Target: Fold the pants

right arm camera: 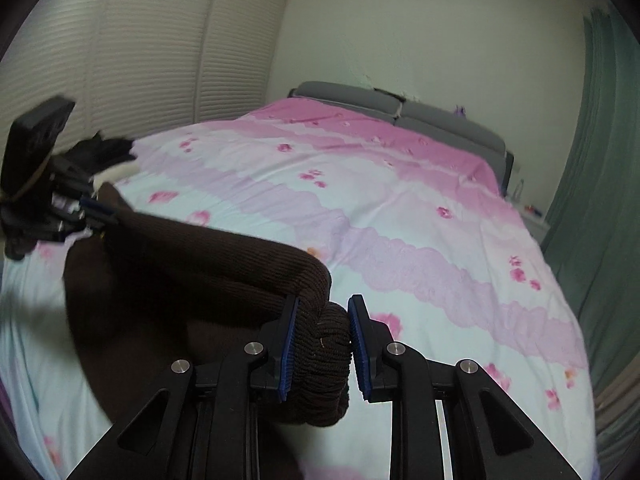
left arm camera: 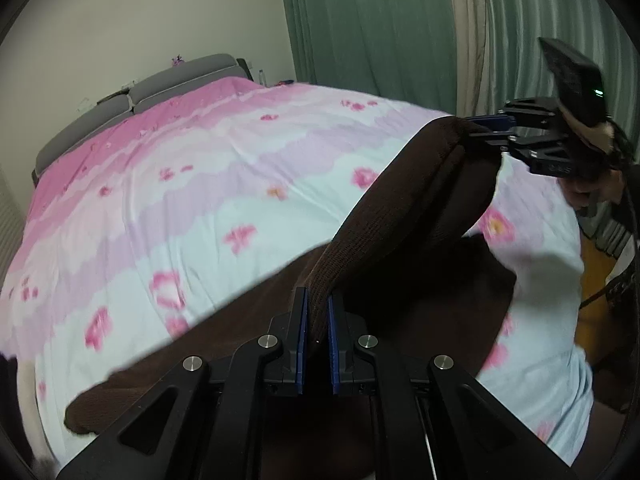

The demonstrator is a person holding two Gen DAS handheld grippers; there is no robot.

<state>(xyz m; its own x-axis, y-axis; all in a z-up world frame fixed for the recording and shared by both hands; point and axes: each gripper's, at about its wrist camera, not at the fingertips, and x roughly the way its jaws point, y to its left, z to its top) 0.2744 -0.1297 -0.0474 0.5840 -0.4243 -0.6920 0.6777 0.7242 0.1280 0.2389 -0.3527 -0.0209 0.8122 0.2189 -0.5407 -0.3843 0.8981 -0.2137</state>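
Note:
Dark brown knit pants (left arm camera: 400, 216) hang stretched between my two grippers above the bed. My left gripper (left arm camera: 317, 320) is shut on one end of the ribbed edge. My right gripper (left arm camera: 490, 128) shows at the right of the left wrist view, shut on the other end. In the right wrist view my right gripper (right arm camera: 320, 344) is shut on a bunched fold of the pants (right arm camera: 208, 272), and my left gripper (right arm camera: 94, 210) holds the far end at the left. The rest of the pants droops onto the bedspread, blurred.
The bed has a pink, lilac and pale blue flowered bedspread (left arm camera: 200, 184) and a grey headboard (left arm camera: 180, 76). Green curtains (left arm camera: 372, 32) hang to the right. Slatted white closet doors (right arm camera: 140, 48) stand to the left.

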